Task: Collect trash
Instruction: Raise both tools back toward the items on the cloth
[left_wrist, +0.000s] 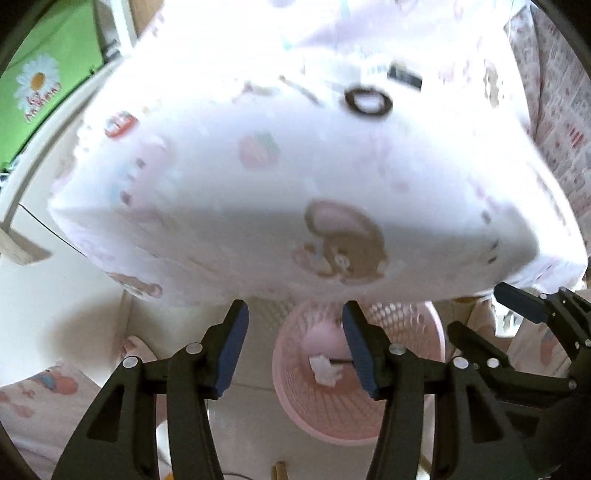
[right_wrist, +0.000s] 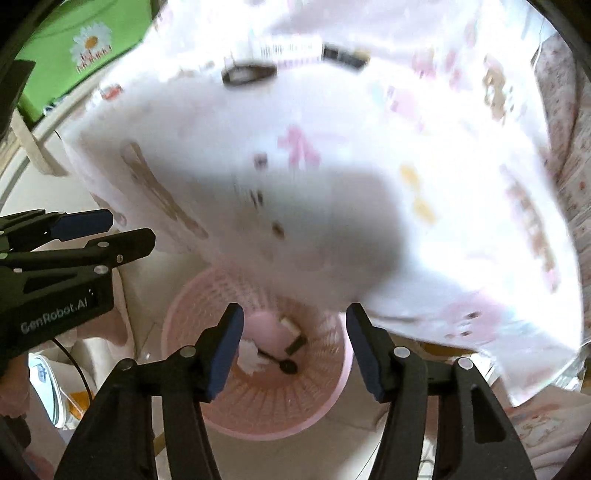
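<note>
Both the left claw (left_wrist: 293, 345) and the right claw (right_wrist: 294, 347) gape wide, gripping nothing, above a pink basket (right_wrist: 325, 398) holding crumpled tissue (right_wrist: 249, 356) and a black spoon (right_wrist: 282, 363). Farther off, a black ring (left_wrist: 368, 100) lies on the cloth-covered counter (left_wrist: 221, 177).
</note>
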